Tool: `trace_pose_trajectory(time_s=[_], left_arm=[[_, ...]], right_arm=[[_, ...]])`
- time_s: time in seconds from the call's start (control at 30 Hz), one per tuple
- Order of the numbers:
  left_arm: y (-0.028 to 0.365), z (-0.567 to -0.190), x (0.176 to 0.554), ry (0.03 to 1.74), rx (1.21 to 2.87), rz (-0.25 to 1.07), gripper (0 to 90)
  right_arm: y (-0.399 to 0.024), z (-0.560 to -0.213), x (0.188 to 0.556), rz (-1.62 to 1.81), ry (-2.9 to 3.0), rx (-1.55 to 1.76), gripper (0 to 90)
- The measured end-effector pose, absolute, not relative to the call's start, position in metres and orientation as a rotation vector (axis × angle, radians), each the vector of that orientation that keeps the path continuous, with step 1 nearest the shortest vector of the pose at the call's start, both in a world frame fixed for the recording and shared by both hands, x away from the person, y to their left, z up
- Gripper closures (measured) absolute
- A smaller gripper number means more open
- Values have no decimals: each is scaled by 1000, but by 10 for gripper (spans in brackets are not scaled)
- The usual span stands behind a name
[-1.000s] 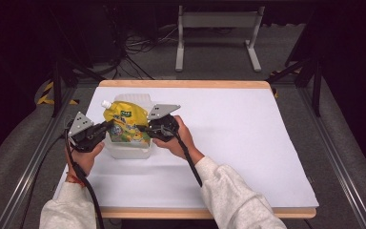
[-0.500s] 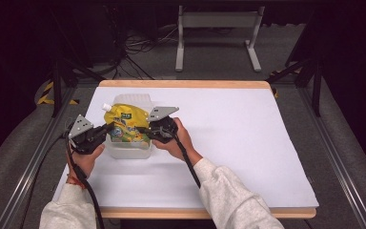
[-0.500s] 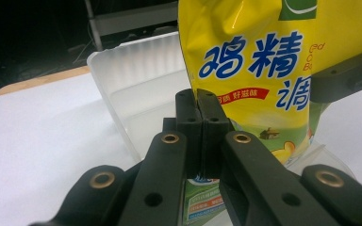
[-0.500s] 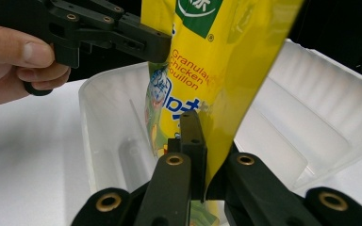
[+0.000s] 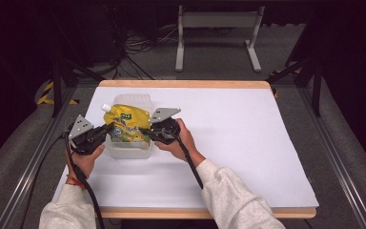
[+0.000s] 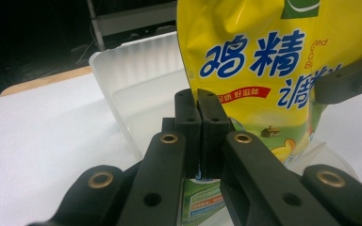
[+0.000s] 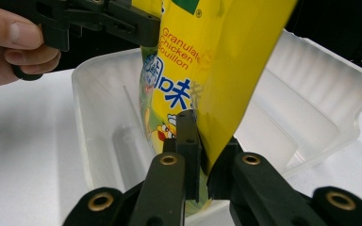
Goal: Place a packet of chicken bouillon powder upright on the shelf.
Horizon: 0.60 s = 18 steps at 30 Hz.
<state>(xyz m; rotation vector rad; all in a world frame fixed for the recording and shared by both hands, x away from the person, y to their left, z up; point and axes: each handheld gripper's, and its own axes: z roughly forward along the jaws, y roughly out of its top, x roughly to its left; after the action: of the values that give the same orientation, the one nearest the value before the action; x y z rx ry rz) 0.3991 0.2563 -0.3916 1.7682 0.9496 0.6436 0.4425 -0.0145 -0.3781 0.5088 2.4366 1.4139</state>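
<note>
Pouch (image 5: 125, 125) hangs partly inside the tub (image 5: 128, 145), pinched by both left tongs (image 5: 106, 131) and right tongs (image 5: 145, 130); lowering remains

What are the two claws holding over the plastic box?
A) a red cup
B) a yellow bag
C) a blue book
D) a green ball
B: both the left claw and the right claw are shut on a yellow bag above the clear box.

I see a yellow bouillon pouch (image 5: 124, 125) with blue Chinese lettering and a white cap, standing in a translucent plastic container (image 5: 140, 101) at the table's left. My two grippers pinch its lower side edges.
</note>
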Motion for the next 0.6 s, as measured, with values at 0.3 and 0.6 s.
trace_pose_trajectory(time_s=[0.3, 0.6], left_arm=[[256, -391, 397, 958, 1769, 653, 867], [255, -386, 392, 979, 1769, 691, 802]], right_arm=[[-21, -375, 439, 1429, 2422, 509, 867], [-24, -371, 437, 1435, 2407, 505, 846]])
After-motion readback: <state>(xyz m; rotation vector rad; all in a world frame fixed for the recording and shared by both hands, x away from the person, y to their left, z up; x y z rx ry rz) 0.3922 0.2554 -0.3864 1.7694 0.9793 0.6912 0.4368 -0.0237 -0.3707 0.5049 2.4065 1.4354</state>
